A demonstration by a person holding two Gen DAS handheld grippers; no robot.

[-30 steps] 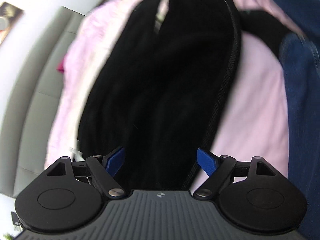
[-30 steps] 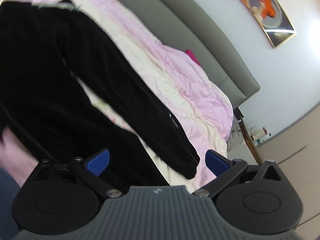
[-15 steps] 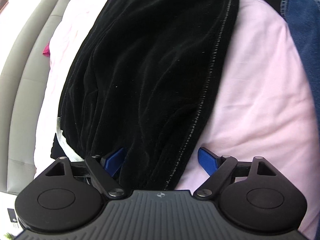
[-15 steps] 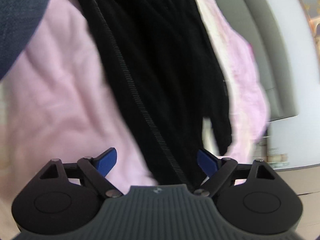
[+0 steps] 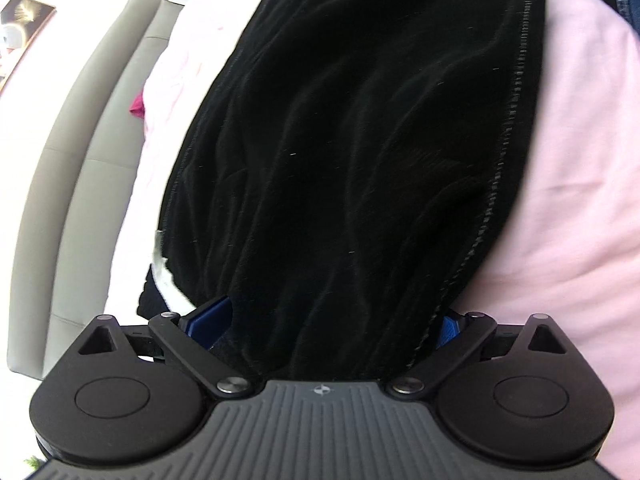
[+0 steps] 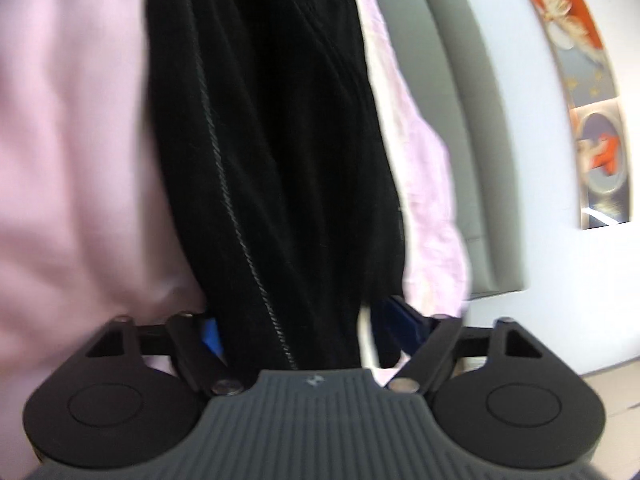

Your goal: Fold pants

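— Where are the black pants [image 5: 340, 160]?
— Spread on the pink bedding [image 5: 572, 200].
— And the tools?
— Left gripper [image 5: 332, 320] and right gripper [image 6: 308, 328] both sit low, jaws wide, fabric lying between the fingers.

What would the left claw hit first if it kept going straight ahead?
The black pants. The cloth already fills the space between the left claw's open jaws, with the pink bedding underneath.

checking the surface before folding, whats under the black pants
The black pants lie on a pink duvet, which shows along both sides of them. Whatever is directly beneath the fabric is covered. A grey headboard stands beyond.
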